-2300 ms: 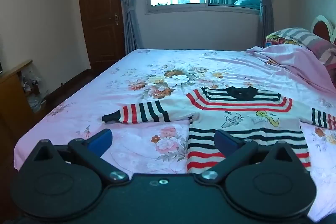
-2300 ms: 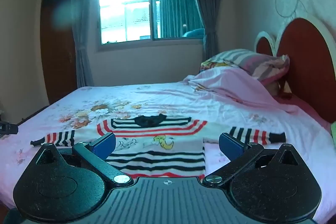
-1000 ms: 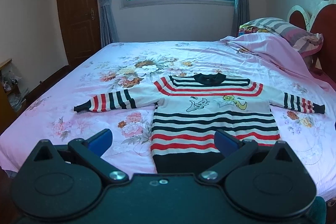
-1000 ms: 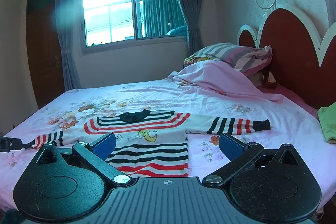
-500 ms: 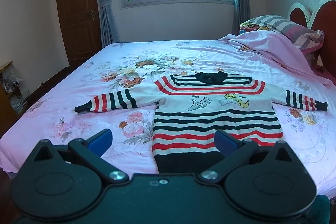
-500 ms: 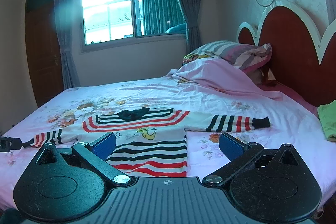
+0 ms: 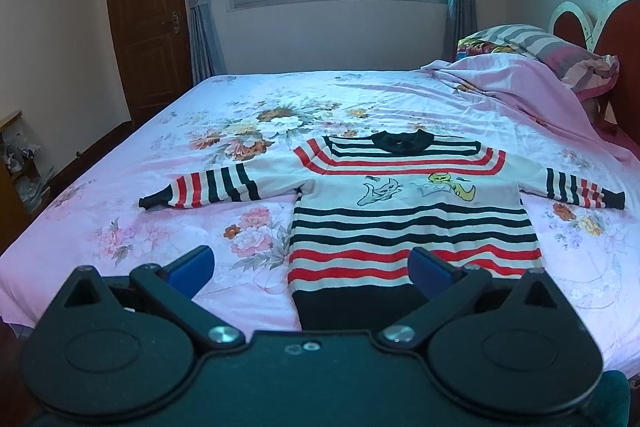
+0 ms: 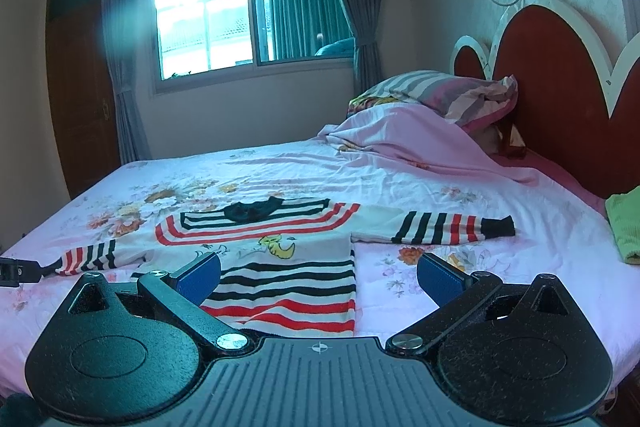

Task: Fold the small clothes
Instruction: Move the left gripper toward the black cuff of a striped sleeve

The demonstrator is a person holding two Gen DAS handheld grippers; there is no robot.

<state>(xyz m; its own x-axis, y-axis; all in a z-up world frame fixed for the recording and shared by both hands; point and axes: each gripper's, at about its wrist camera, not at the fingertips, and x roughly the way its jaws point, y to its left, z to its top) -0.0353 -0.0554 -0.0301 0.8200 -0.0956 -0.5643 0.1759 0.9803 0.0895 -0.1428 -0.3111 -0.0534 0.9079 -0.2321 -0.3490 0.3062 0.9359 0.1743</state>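
Note:
A small striped sweater [image 7: 404, 211], red, black and white with cartoon prints, lies flat and face up on the pink floral bed sheet [image 7: 260, 131], both sleeves spread out. It also shows in the right wrist view [image 8: 280, 247]. My left gripper [image 7: 310, 265] is open and empty, hovering above the near bed edge by the sweater's black hem. My right gripper [image 8: 318, 277] is open and empty, above the hem's right side. The left sleeve cuff [image 7: 154, 201] and right sleeve cuff [image 8: 496, 227] lie flat.
A rumpled pink blanket [image 8: 420, 143] and striped pillow [image 8: 448, 91] lie at the head of the bed by the red headboard [image 8: 560, 87]. A green cloth [image 8: 624, 223] lies at the right edge. A wooden cabinet [image 7: 12, 179] stands left of the bed.
Both grippers have drifted slightly; the sweater sits a little nearer and more centred in the left view. Both stay open, and the sweater has not moved.

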